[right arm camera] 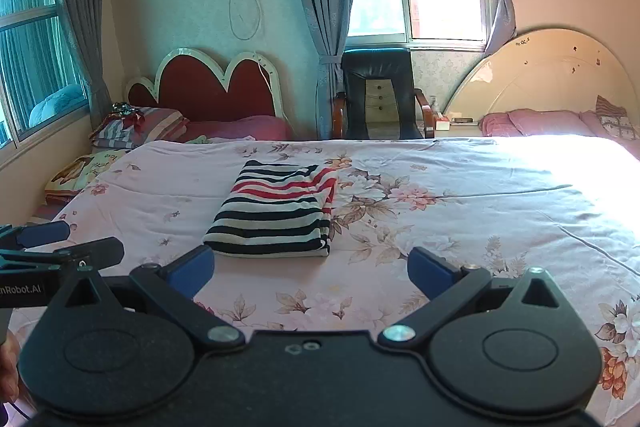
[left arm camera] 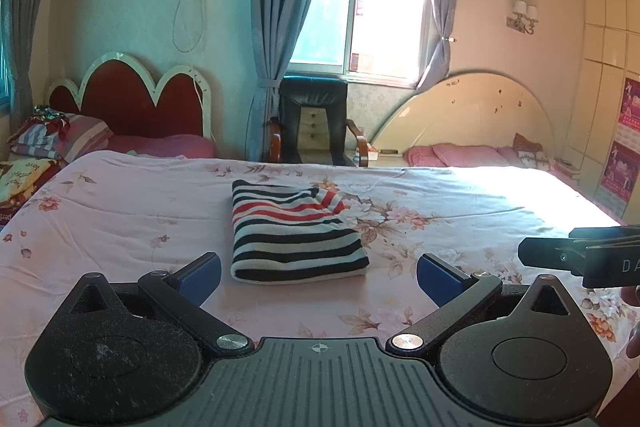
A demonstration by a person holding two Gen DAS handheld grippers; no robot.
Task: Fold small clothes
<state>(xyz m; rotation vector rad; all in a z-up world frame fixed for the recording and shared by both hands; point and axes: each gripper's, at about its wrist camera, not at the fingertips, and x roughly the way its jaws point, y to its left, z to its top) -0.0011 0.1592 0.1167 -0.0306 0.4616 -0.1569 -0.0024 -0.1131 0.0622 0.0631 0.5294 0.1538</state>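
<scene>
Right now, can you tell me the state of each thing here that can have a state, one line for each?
Striped garment: folded into a compact rectangle, lying flat on the bed, untouched.
Left gripper: open, empty, just short of the garment.
Right gripper: open, empty, near the garment.
Curtains: drawn aside, tied back.
Floral bedspread: spread out, slightly creased.

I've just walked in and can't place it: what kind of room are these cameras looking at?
Almost certainly a home bedroom. A bed with a pink flowered sheet fills the view, a folded striped top lies on it, and two headboards, one red and one cream, stand against a curtained window wall.
</scene>
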